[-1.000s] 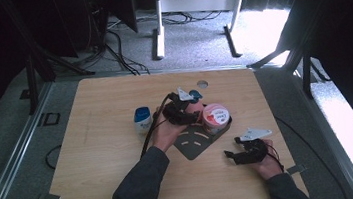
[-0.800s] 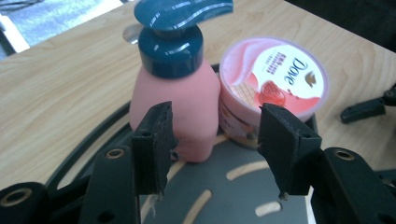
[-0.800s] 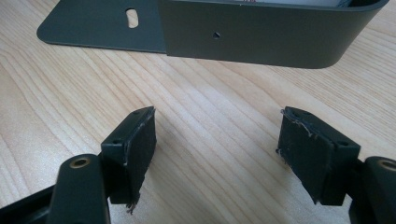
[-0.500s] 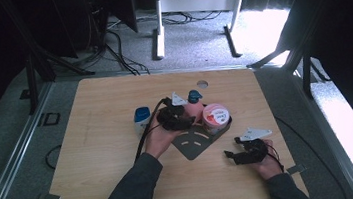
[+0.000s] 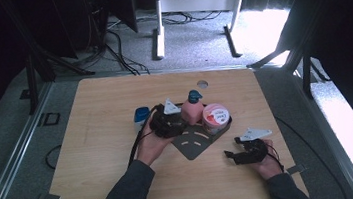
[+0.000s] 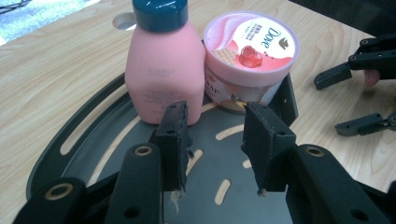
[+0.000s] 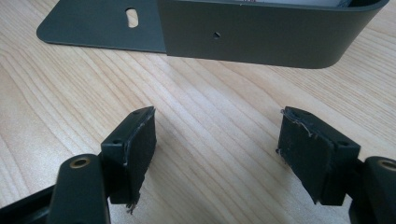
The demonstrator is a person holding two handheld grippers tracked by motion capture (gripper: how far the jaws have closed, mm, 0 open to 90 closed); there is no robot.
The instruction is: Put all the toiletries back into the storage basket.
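Hovering at the frame's centre, the left gripper (image 6: 215, 154) has just been closing, its jaws empty behind the pink bottle (image 6: 163, 65) standing beside the Dove tub (image 6: 250, 53) on the dark tray (image 6: 84, 116). The right gripper (image 7: 217, 154), lower right, rests released. A square, centred approach should grip best.
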